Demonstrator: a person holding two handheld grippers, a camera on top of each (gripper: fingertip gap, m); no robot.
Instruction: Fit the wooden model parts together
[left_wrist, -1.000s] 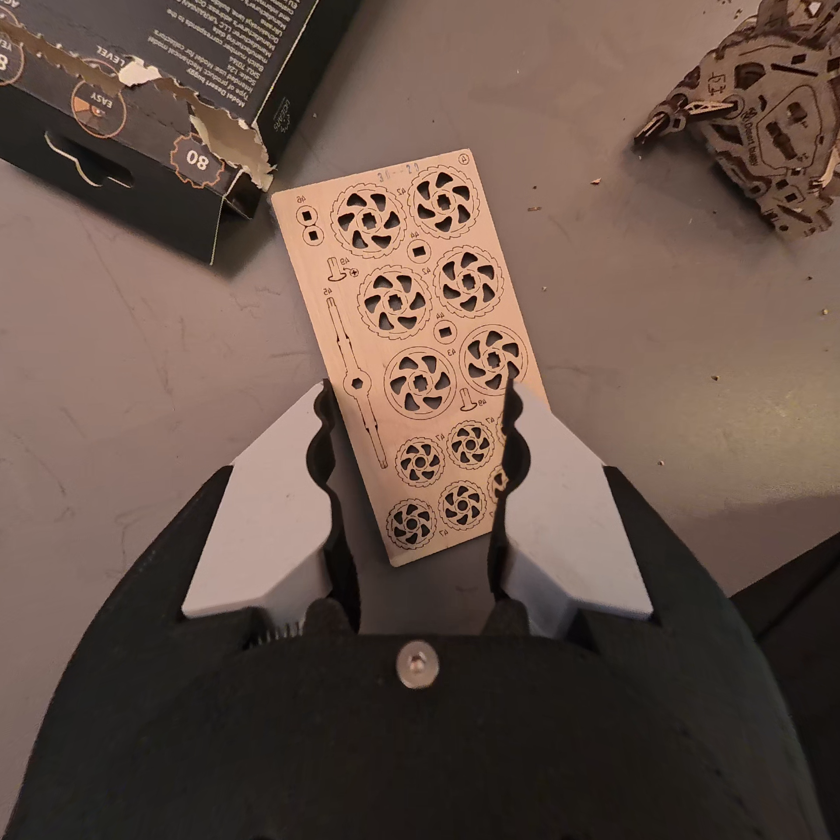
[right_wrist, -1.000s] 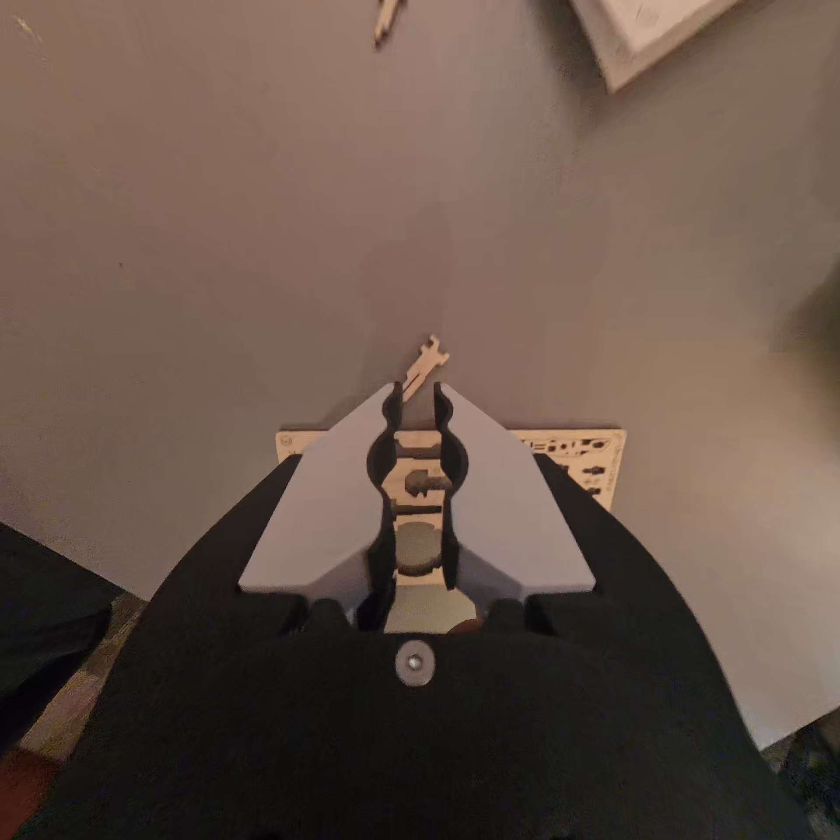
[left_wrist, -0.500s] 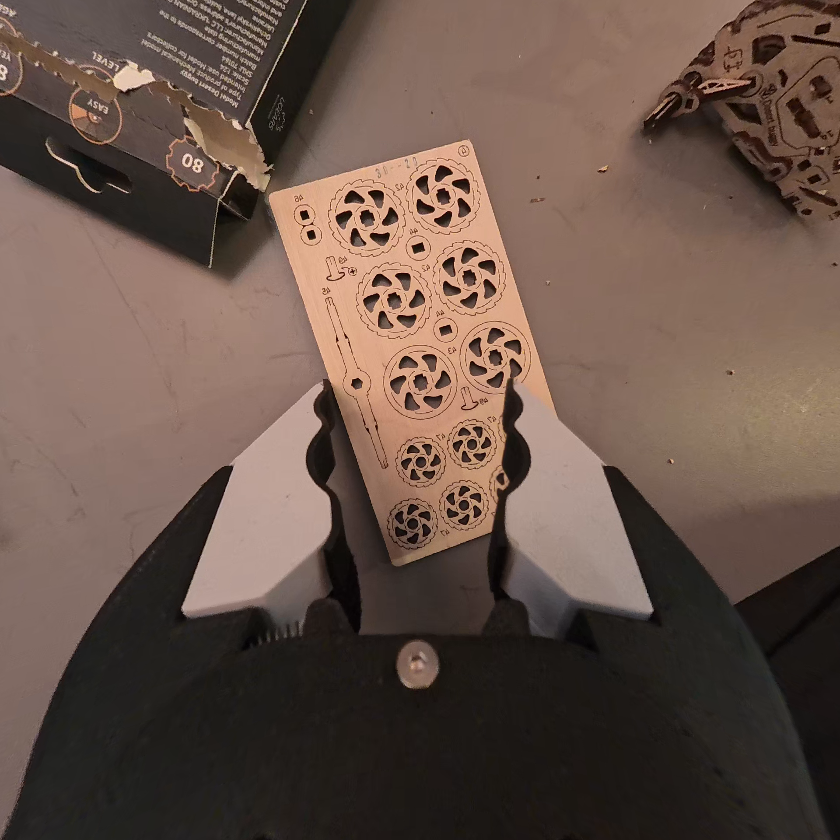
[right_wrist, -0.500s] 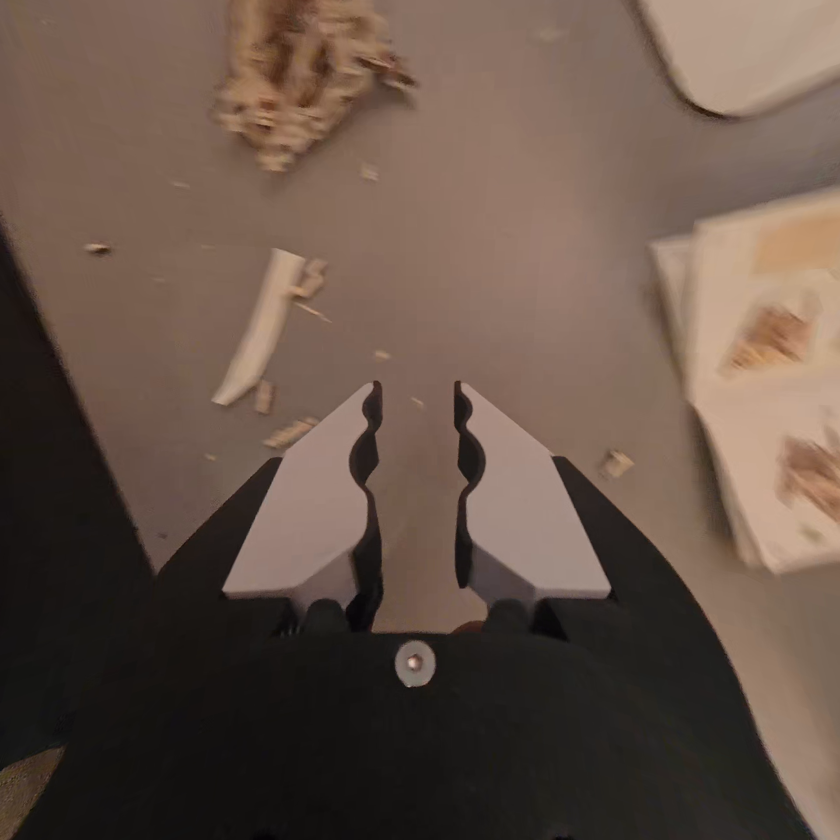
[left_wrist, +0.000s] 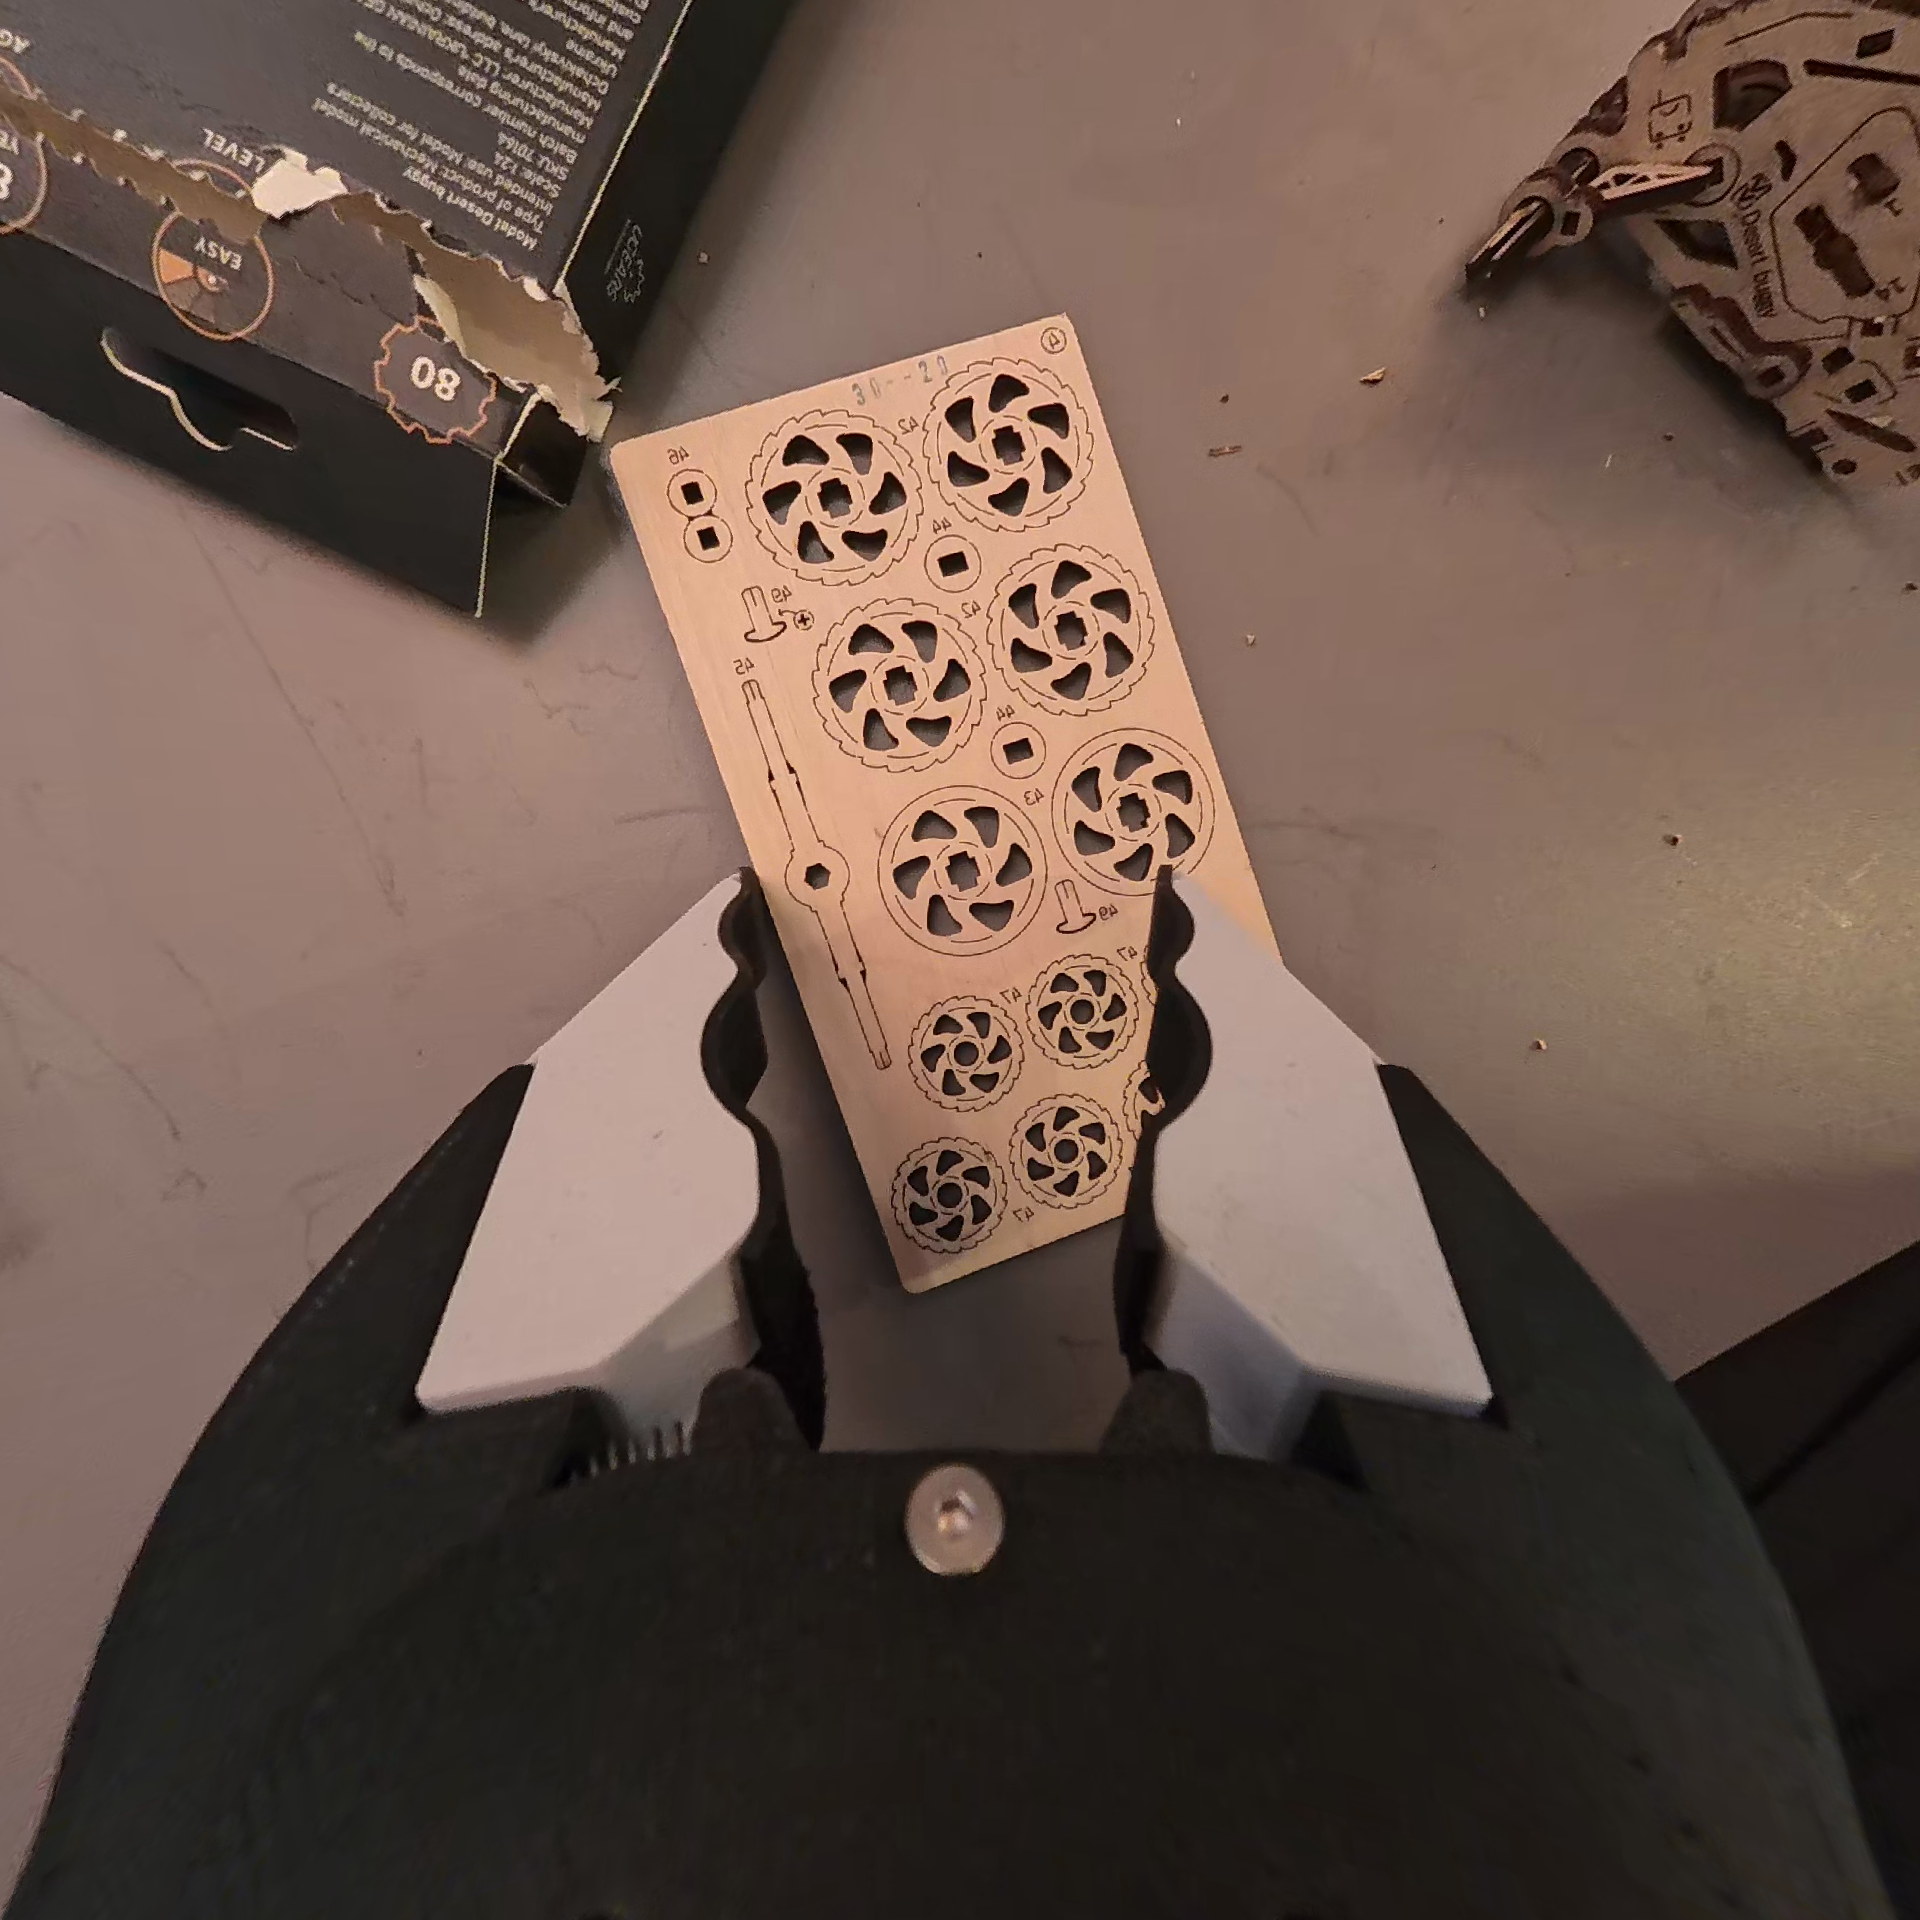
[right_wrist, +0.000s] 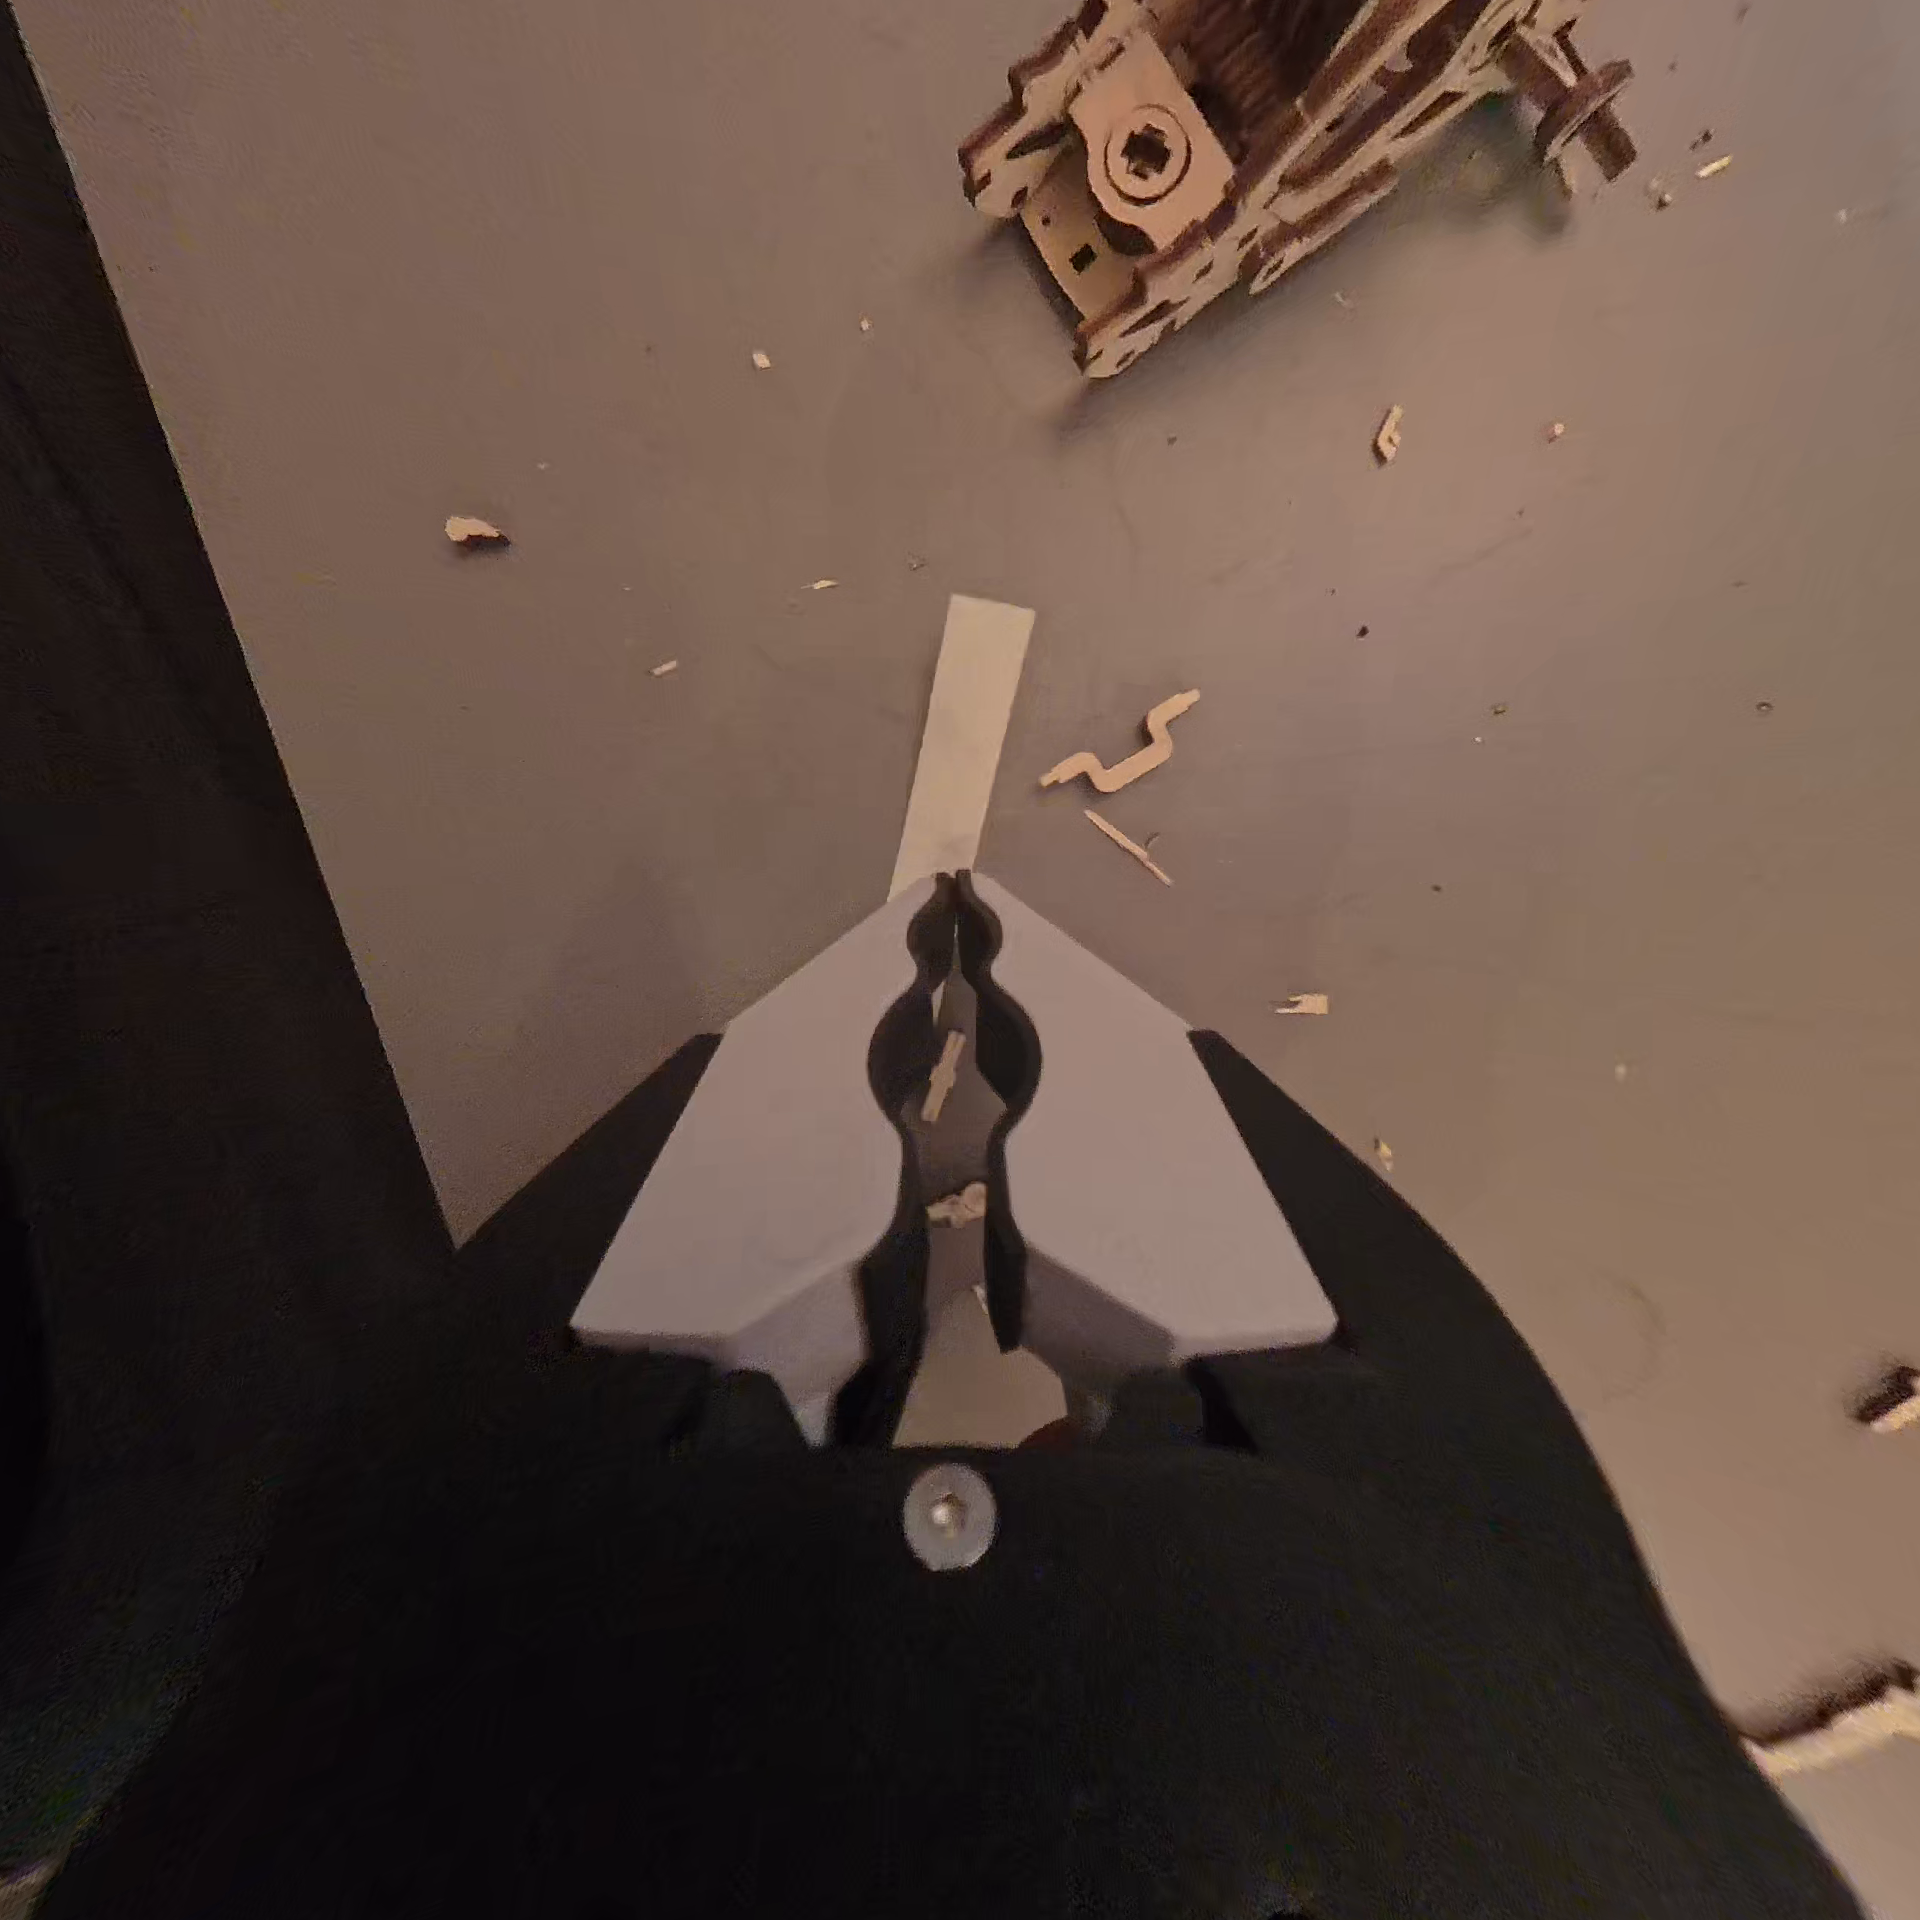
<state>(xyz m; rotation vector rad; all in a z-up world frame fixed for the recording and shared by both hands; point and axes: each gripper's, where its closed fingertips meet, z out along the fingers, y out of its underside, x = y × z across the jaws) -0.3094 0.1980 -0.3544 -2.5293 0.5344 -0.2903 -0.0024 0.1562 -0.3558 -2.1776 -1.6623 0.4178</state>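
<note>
A pale wooden sheet (left_wrist: 935, 675) of laser-cut gears and an axle lies flat on the grey table. My left gripper (left_wrist: 954, 883) is open and empty above the sheet's near half, one finger on each side. The partly built wooden model (left_wrist: 1787, 229) sits at the far right; it also shows in the right wrist view (right_wrist: 1247, 156), far from the fingers. My right gripper (right_wrist: 954, 881) is shut, its tips at the near end of a white strip (right_wrist: 971, 727). I cannot tell whether it pinches the strip. A zigzag wooden part (right_wrist: 1122, 743) lies just right of the strip.
A torn black cardboard box (left_wrist: 312, 208) lies at the far left beside the sheet. Wood chips and a thin splinter (right_wrist: 1127, 847) are scattered around the right gripper. Small wooden bits (right_wrist: 942, 1075) show between its fingers. The table's edge (right_wrist: 260, 727) runs along the left. My hands' fingertips stand some 30 cm from each other. Both grippers' tips are roughly 15 cm from the partly built wooden model (left_wrist: 1787, 229).
My right gripper swung from a parts sheet to the littered area near the model and closed from open to shut at the white strip. My left gripper stayed open over the gear sheet.
</note>
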